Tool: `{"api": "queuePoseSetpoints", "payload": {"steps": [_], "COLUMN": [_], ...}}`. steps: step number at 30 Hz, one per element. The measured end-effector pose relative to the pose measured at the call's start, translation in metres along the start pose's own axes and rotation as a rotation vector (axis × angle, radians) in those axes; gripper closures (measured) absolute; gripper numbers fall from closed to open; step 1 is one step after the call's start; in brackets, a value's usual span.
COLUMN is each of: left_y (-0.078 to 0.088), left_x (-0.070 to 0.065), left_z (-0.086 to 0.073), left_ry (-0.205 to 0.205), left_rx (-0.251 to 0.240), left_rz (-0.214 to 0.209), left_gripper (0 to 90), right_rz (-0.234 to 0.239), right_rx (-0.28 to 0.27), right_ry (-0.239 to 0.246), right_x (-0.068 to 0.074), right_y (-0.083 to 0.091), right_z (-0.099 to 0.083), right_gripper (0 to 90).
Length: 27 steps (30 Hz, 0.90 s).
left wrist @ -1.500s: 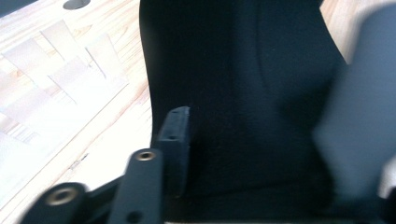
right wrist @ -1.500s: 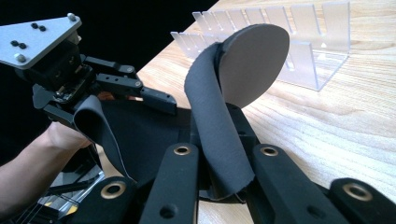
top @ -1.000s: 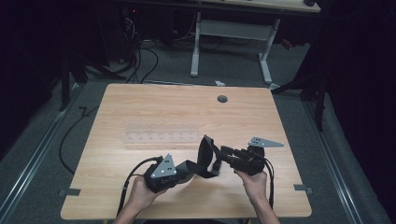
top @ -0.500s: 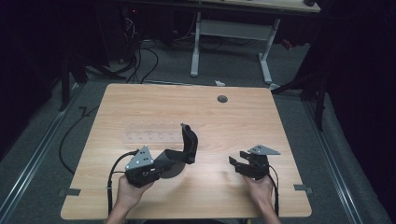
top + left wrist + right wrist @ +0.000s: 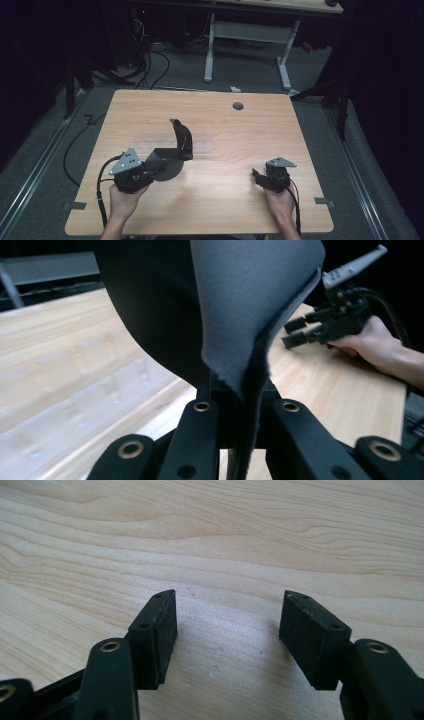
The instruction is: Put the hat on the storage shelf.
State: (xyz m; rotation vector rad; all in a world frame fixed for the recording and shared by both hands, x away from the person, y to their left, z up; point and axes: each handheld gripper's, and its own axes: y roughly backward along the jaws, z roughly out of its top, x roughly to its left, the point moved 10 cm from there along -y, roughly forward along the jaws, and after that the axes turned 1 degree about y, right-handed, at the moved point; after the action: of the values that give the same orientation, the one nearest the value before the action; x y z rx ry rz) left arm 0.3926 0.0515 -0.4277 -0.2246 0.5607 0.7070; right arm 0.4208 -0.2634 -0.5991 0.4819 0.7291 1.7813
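Curling upward from the left gripper (image 5: 150,167), a dark flexible sheet (image 5: 177,145) is pinched by one edge between jaws pressed together, its free end standing above the wooden table (image 5: 225,130). With so small a bite, the sheet could slip out. Well apart, the right gripper (image 5: 261,179) rests spread and empty.

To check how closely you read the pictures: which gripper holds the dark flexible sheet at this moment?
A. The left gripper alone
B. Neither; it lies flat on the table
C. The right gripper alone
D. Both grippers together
A: the left gripper is clamped on the dark sheet, which curls up above the table, while the right gripper stands open over bare wood, holding nothing.
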Motion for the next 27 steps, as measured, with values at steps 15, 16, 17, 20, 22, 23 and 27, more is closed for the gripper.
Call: {"api": "queuePoseSetpoints", "payload": {"steps": [15,16,17,20,22,23,27], "left_y": [0.012,0.012,0.012,0.012,0.013,0.012,0.012], "left_x": [0.029,0.031,0.033,0.041,0.046,0.049,0.058], "left_z": [0.051,0.056,0.059,0.067,0.070,0.072,0.076], "left_ry": [-0.038,-0.042,-0.046,-0.068,-0.080,-0.087,-0.109], "left_rx": [-0.107,-0.119,-0.124,-0.145,-0.151,-0.156,-0.170], "left_rz": [0.077,0.083,0.088,0.112,0.122,0.132,0.159], "left_gripper": [86.3,86.3,86.2,86.3,86.2,86.3,86.3], "right_rz": [0.000,0.000,0.000,0.001,0.001,0.001,0.001], "right_rx": [0.001,0.001,0.001,0.001,0.001,0.001,0.001], "right_ry": [0.001,0.000,0.001,0.001,0.001,0.001,0.001], "right_x": [0.000,0.000,0.000,0.000,0.000,0.000,0.000], "right_y": [0.000,0.000,0.000,0.000,0.000,0.000,0.000], "right_z": [0.000,0.000,0.000,0.000,0.000,0.000,0.000], "right_gripper": [39.8,39.8,39.8,39.7,39.7,39.7,39.6]}}
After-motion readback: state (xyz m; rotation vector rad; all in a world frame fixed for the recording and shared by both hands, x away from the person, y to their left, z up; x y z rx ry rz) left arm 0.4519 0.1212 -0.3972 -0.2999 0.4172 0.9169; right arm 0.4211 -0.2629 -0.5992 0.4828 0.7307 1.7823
